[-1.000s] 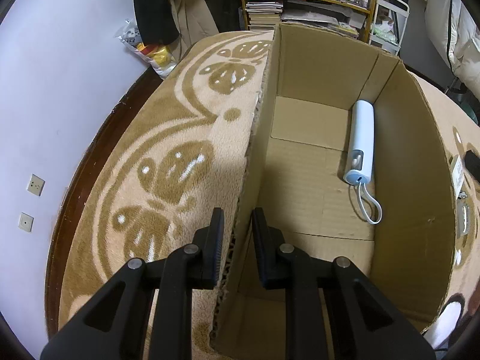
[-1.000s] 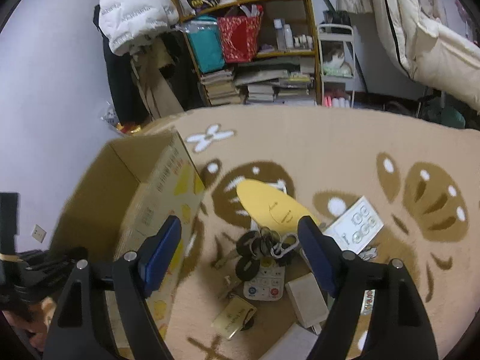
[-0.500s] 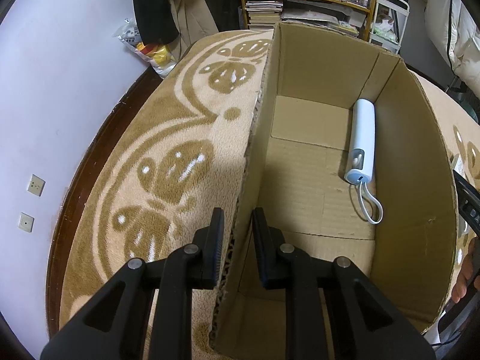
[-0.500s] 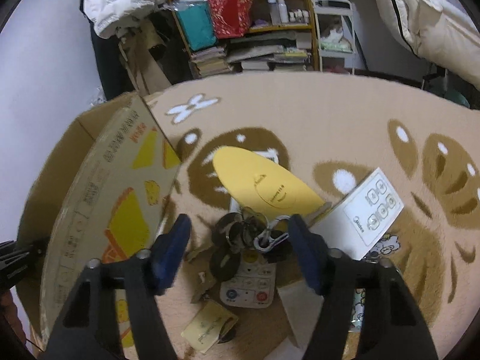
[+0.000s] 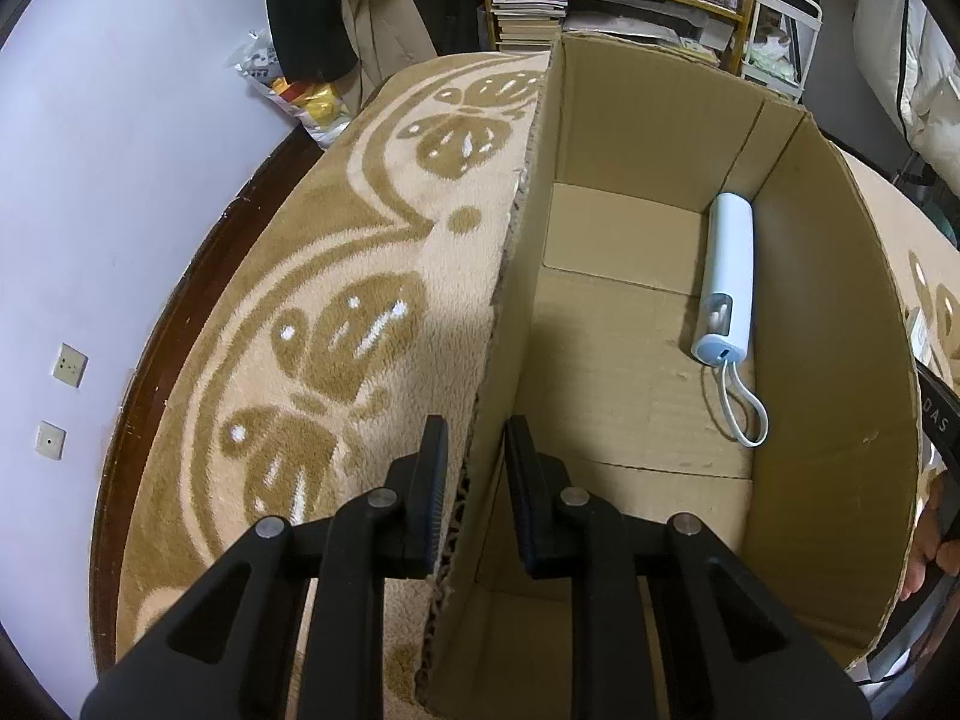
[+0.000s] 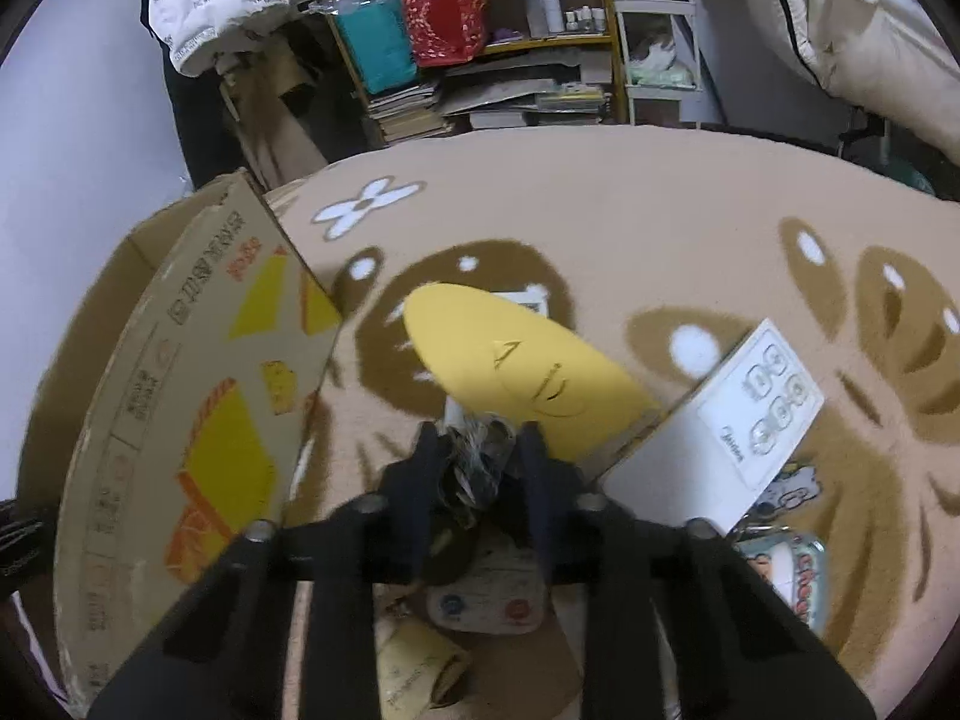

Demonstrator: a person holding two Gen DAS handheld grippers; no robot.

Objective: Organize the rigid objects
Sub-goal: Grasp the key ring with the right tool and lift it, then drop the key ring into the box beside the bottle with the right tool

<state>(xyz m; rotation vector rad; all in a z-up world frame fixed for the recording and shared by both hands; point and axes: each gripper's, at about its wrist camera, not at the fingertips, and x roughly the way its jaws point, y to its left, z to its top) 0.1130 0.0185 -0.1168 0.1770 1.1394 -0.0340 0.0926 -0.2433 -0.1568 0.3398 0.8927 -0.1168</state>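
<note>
My left gripper (image 5: 477,450) is shut on the near left wall of the open cardboard box (image 5: 522,276), one finger outside and one inside. A white cylindrical device (image 5: 729,276) with a loop cord lies on the box floor by the right wall. In the right wrist view the same box (image 6: 198,396) stands at the left on the rug. My right gripper (image 6: 480,450) is low over a pile of small items, and its jaws are closing with a dark bunch of keys (image 6: 477,465) pinched between the pads.
Around the keys lie a yellow oval board (image 6: 516,360), a white button panel (image 6: 720,426), a small remote (image 6: 486,600) with red and blue buttons, a tan tag (image 6: 414,666) and a printed tin (image 6: 792,570). Cluttered shelves (image 6: 480,60) stand behind the patterned rug (image 6: 660,210).
My right gripper dropped onto the pile and its jaws went from wide apart to closed around the keys. The left gripper and the box have not moved.
</note>
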